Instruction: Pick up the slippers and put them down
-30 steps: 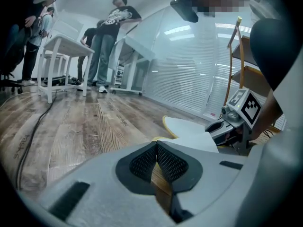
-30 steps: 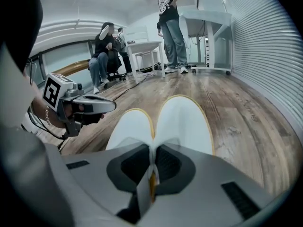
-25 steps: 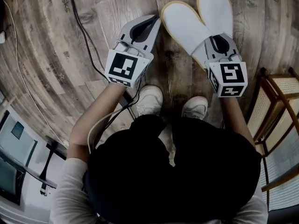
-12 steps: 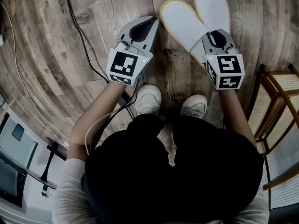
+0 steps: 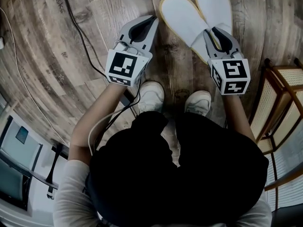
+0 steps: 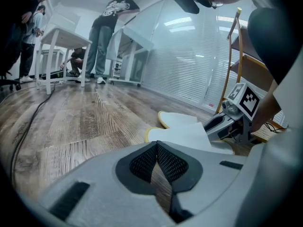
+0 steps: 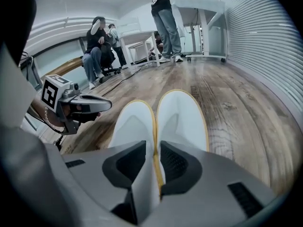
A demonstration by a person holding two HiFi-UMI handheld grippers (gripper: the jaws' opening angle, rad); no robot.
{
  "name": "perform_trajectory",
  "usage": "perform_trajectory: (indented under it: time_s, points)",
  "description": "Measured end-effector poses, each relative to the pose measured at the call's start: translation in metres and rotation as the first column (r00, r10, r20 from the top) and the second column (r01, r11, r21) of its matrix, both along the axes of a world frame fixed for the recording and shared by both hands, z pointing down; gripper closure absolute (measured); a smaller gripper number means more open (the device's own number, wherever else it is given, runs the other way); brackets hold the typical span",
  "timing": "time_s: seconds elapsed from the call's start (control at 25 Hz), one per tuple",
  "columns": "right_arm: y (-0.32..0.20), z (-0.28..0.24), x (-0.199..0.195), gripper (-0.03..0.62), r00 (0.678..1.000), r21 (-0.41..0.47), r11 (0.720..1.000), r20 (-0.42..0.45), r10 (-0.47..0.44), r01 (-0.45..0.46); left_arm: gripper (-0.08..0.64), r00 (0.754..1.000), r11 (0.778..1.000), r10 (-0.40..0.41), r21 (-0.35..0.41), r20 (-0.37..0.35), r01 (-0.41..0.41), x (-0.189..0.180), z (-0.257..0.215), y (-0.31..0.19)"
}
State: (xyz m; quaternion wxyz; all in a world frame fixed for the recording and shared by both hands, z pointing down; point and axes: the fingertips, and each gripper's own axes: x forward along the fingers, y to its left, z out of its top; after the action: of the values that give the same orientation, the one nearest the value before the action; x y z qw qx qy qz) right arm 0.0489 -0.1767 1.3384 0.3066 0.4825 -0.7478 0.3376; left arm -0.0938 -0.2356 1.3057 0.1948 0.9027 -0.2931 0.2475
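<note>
We see wooden floor (image 5: pixel 94 13) carrying slippers (image 5: pixel 189 18): pair side by side, far right, lying flat, so set down, we judge. Right gripper (image 7: pixel 152 162) jaws opening, slipper heel edges between them, likely letting go. Left gripper (image 6: pixel 156 148) tips together, empty, idle at left. We read no brand; cubes (image 5: pixel 124 66) bear square markers only.

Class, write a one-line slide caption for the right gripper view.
Right gripper opening its fingers, two white slippers between them, on wooden floor.

Lying side by side and touching on the wood-plank floor (image 5: pixel 94 41): two flat white fabric slippers (image 5: pixel 182 19), just ahead of pale lace-up shoes (image 5: pixel 150 96); well right, a wooden cane-shelved rack (image 5: pixel 284 98).
</note>
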Motion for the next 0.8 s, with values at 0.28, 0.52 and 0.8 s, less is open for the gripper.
perform_trajectory:
  time_s: [0.28, 0.52, 0.8]
  points:
    - [0.015, -0.039, 0.015, 0.513, 0.998, -0.015, 0.999, 0.051, 0.047, -0.046, 0.549, 1.0, 0.999, -0.02, -0.026, 0.013, 0.02, 0.0, -0.031, 0.009]
    - [0.008, -0.127, 0.029, 0.535, 0.993, 0.07, 0.994, 0.088, 0.076, -0.082, 0.549, 0.999, 0.999, -0.044, -0.012, -0.011, 0.044, -0.007, -0.121, 0.012]
    - [-0.005, -0.279, 0.036, 0.545, 0.993, 0.171, 0.981, 0.087, 0.079, -0.093, 0.549, 0.997, 0.998, -0.045, 0.045, -0.07, 0.049, 0.001, -0.284, 0.007]
